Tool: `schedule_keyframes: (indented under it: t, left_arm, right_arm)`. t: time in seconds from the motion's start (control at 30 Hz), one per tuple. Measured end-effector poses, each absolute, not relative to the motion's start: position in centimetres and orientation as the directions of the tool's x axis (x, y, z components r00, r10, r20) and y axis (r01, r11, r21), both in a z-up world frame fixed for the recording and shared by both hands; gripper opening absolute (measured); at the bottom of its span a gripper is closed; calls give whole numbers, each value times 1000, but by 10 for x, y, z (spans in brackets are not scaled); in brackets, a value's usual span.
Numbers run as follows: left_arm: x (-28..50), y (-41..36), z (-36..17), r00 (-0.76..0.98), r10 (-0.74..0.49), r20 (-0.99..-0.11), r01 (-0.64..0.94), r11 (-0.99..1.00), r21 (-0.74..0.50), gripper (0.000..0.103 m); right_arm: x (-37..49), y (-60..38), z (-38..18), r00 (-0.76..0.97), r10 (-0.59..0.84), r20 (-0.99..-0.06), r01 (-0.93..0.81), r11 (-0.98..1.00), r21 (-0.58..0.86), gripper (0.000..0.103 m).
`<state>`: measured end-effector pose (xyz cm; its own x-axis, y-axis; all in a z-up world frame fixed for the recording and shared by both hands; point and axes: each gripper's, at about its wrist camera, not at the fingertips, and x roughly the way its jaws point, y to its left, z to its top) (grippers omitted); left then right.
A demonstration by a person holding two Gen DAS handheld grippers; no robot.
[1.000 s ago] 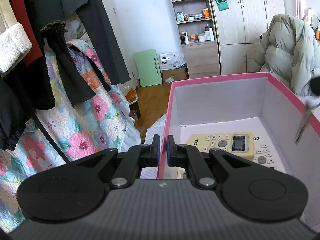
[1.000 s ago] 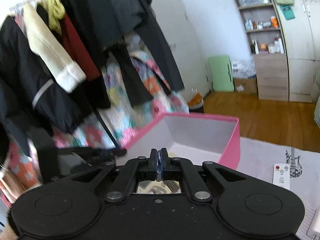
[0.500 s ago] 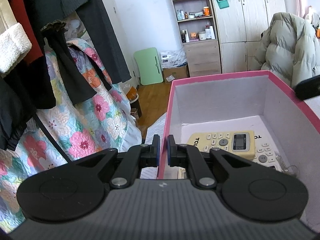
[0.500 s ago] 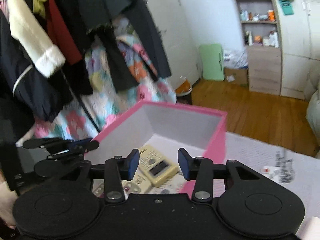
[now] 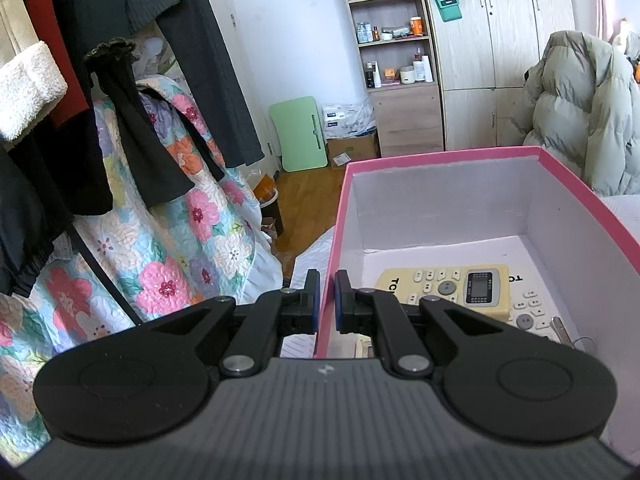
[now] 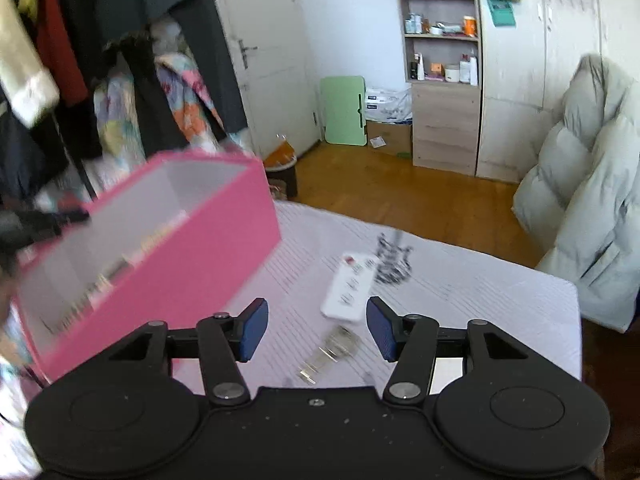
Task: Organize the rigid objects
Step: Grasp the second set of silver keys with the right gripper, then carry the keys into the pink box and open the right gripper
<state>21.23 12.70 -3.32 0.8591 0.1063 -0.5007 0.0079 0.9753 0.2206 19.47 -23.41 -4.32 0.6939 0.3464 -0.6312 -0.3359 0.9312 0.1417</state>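
Note:
My left gripper [image 5: 327, 294] is shut on the near-left wall of a pink box [image 5: 440, 158] with a white inside. In the box lie a yellowish remote [image 5: 452, 289], a white remote [image 5: 532, 312] under it, and a key with a ring [image 5: 560, 326] at the right. In the right wrist view the pink box [image 6: 192, 264] stands at the left on a pale bedcover. My right gripper [image 6: 316, 330] is open and empty above the bedcover. A white remote [image 6: 350, 290] lies just ahead of it, and a bunch of metal keys [image 6: 328, 354] lies between its fingers.
The bedcover [image 6: 460, 288] ends at a wooden floor [image 6: 400, 192]. Hanging clothes [image 5: 100, 100] and a floral quilt [image 5: 160, 248] are to the left. A puffy grey coat [image 6: 592, 200] sits at the right. A shelf cabinet [image 6: 444, 80] stands at the back wall.
My right gripper opened and let a key fall into the box, then swung right away from the box to over the bedcover. My left gripper has kept its hold on the box wall.

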Motion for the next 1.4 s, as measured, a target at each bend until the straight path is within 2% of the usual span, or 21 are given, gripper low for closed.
schedule_keyframes:
  t: [0.23,0.4,0.53,0.57,0.6,0.63,0.7,0.73,0.77,1.03,1.17,1.4]
  left_arm:
    - [211,126,-34,861,105,-498,14,973,230,6]
    - [209,123,-34,862,103,-497,11,975,220,7]
    - [210,124,-34,861,103,-498,12,975,221,7]
    - [209,122,-34,861,105,-498,11,974,225,7]
    - [210,124,-34,861,106,-498,11,974,226,6]
    - [210,124,-34,861,106,-498,11,974,227,6]
    - [209,124,-33,860,103,-500,11,975,221,7]
    - [209,124,-33,860,104,-499,11,975,222,7]
    - [210,124,-33,861,104,-499,11,975,224,7]
    - [211,125,-32,860,104,-500,11,975,222,7]
    - [211,123,-32,861,105,-498,14,973,229,7]
    - [213,125,-31,862,103,-496,14,974,225,7]
  right_arm:
    - [212,-221,-79,647,339,-683,-338,930,141,64]
    - [228,-210,-100,681,230,-695,-253,965,71,64]
    - [233,-204,-113,677,219,-703,-229,970,82,66]
    - [232,-199,-114,683,200,-703,-235,971,47,63]
    - [230,-196,-113,687,206,-697,-248,968,41,43]
    - [228,-196,-112,688,220,-692,-250,967,60,27]
    - [226,-198,-110,687,228,-690,-231,969,90,23]
    - [225,-201,-108,698,230,-679,-222,970,100,9]
    - [222,-205,-103,716,243,-655,-213,969,127,7]
    - [209,-227,-88,722,393,-569,-209,908,363,6]
    - [201,-221,-78,730,429,-533,-239,890,389,6]
    - [185,-194,-29,751,491,-441,-359,865,350,6]
